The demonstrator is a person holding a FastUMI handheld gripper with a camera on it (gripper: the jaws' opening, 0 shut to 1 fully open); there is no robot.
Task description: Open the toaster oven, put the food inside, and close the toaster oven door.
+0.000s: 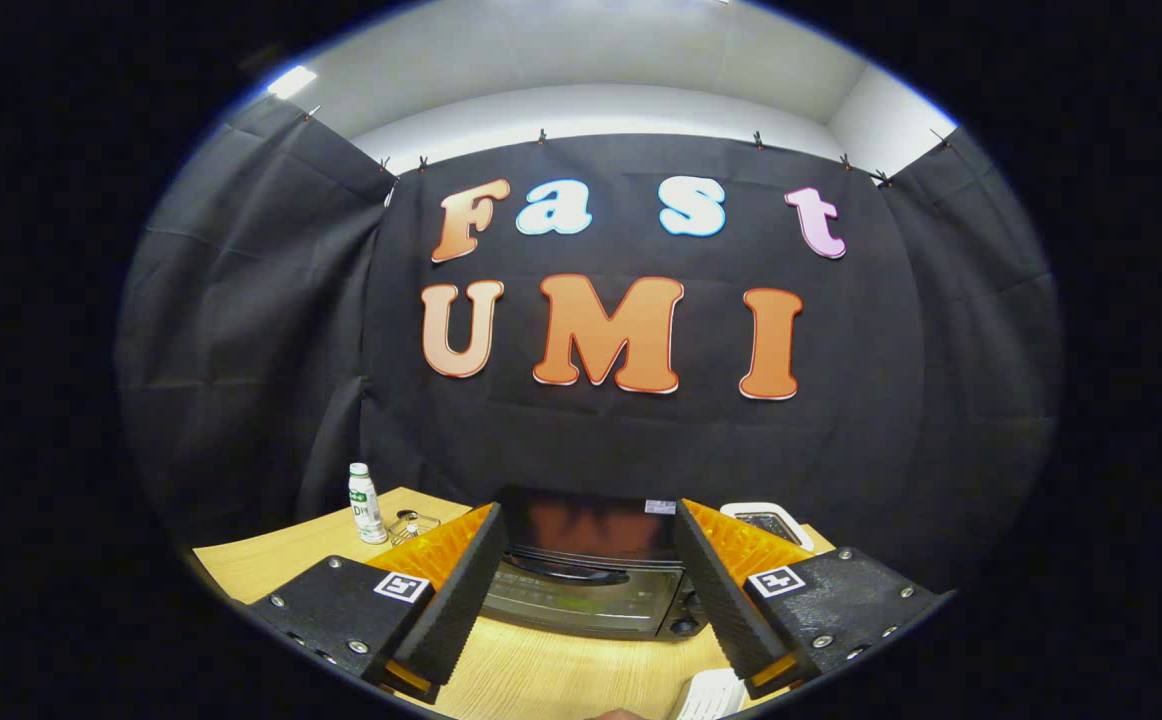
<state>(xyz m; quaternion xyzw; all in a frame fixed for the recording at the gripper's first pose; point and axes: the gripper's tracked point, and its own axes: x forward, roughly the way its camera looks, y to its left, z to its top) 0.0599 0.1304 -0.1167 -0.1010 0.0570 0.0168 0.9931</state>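
Two ribbed, wedge-shaped fingers of the gripper (586, 560) spread wide apart w/ nothing between the pads; they touch nothing. Each finger sits on a blocky, grainy-textured base w/ small screws & a square black-and-white marker tag.

Straight ahead at 12 o'clock, seen through the gap between the fingers & just beyond them, stands the toaster oven (591, 585): a dark, boxy appliance w/ a glossy top that mirrors the wall behind. Its door is closed; the glass front looks dark & slightly reflective, w/ a curved bar handle (566, 568) across the upper part. A round knob sits at the oven's lower right corner, partly hidden by the right finger.

All rests on a table (561, 675) of pale wood w/ fine, straight grain.

At approx. 10 o'clock, well apart from the oven, a small white plastic bottle (366, 503) w/ a white cap & a green label stands upright near the table's far left edge. Just right of it lies a small clear or wire-like item, too small to make out.

At approx. 1 o'clock, past the right finger, a white tray (763, 517) w/ rounded corners lies beside the oven; contents look dark, can't tell what they are. Near 5 o'clock, close under the right finger, a white ridged object (716, 695) is partly cut off.

Black cloth, softly creased, hangs behind everything.
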